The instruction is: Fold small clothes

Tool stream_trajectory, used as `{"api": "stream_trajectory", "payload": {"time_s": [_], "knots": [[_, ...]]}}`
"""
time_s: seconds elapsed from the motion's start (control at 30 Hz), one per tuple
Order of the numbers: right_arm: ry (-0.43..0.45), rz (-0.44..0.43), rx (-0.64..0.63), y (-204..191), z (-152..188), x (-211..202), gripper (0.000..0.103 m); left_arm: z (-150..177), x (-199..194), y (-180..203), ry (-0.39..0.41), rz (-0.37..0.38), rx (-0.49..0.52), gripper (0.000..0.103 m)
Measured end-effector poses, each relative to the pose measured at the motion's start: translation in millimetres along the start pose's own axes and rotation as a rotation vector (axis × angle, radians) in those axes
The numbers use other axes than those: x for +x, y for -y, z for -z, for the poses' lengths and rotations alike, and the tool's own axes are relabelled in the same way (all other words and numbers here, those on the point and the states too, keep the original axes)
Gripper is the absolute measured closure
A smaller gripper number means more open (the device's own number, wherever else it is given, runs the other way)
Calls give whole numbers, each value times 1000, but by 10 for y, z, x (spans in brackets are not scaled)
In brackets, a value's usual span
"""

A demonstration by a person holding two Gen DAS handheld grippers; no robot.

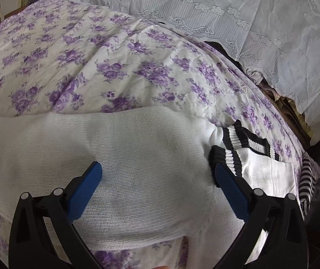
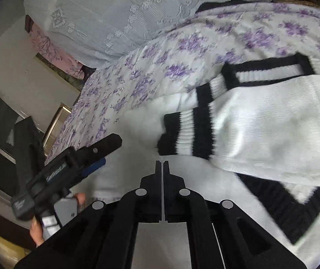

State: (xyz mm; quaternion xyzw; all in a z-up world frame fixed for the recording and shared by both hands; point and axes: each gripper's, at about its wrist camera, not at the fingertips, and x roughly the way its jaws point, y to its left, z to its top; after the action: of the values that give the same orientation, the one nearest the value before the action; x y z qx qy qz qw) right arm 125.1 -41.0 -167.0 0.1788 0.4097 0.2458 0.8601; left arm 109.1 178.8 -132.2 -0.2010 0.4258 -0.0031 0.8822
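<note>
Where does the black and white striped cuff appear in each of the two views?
Left wrist: the cuff lies right of centre, just above the right blue pad of the open left gripper.
Right wrist: the cuff lies at centre, just above the tips of the shut right gripper.
Shared landmark: the purple-flowered sheet under the sweater.
</note>
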Motion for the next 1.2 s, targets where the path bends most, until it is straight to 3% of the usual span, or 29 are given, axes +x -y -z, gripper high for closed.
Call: {"api": "stream_trajectory", "payload": {"time_s": [0.03, 0.07, 0.13, 0.2, 0.3, 0.43, 0.53, 0.57, 0.6, 0.63, 0.67, 0.73, 0.77, 0.83, 0.9, 0.93, 0.97, 1.03, 1.07, 1.1, 1.13, 1.2], "knots": [[16, 12, -5, 41, 16, -114, 94, 12, -19, 42, -1, 7, 14, 4], [42, 41, -10, 153, -2, -277, 70, 18, -38, 78, -1, 21, 27, 4], [101, 113, -8, 351, -38, -505, 36, 60, -107, 231, -2, 75, 73, 4], [177, 189, 23, 631, -90, -783, 36, 99, -148, 448, -12, 145, 137, 4], [227, 185, 132, 1087, -262, -1081, 36, 139, -67, 846, -59, 197, 218, 4], [248, 137, 210, 1475, -489, -1165, 37, 168, 267, 1259, -124, 164, 311, 4], [249, 204, 229, 1776, -585, -1107, 39, 228, 644, 1202, -164, 39, 301, 4], [249, 275, 262, 1991, -539, -1124, 51, 260, 755, 1136, -184, 11, 297, 5], [251, 284, 292, 2177, -493, -1109, 64, 286, 753, 1131, -165, 22, 325, 4], [276, 253, 311, 2343, -430, -1147, 92, 315, 707, 1163, -146, 16, 363, 4], [287, 227, 348, 2483, -358, -1197, 103, 325, 694, 1183, -146, 5, 373, 4], [288, 140, 439, 2679, -280, -1290, 103, 340, 662, 1197, -140, -8, 363, 4], [296, 153, 451, 2670, -254, -1355, 97, 342, 629, 1190, -140, -4, 350, 5], [334, 178, 360, 2419, -197, -1559, 95, 314, 473, 1158, -128, 64, 304, 5], [328, 147, 250, 2133, -126, -1653, 84, 287, 322, 1137, -102, 131, 273, 5], [316, 134, 211, 2009, -64, -1670, 67, 280, 285, 1140, -96, 147, 266, 4], [292, 129, 181, 1915, 8, -1656, 56, 291, 305, 1155, -106, 150, 266, 4], [222, 153, 160, 1902, 116, -1534, 59, 348, 514, 1145, -177, 100, 284, 4], [187, 186, 167, 1975, 187, -1456, 72, 396, 651, 1136, -202, 44, 306, 5], [188, 182, 179, 2065, 249, -1417, 82, 425, 654, 1158, -177, 25, 345, 4], [214, 177, 203, 2159, 291, -1444, 103, 456, 629, 1195, -164, 5, 374, 4], [210, 113, 314, 2329, 334, -1521, 103, 483, 552, 1244, -157, -22, 388, 4]]}}
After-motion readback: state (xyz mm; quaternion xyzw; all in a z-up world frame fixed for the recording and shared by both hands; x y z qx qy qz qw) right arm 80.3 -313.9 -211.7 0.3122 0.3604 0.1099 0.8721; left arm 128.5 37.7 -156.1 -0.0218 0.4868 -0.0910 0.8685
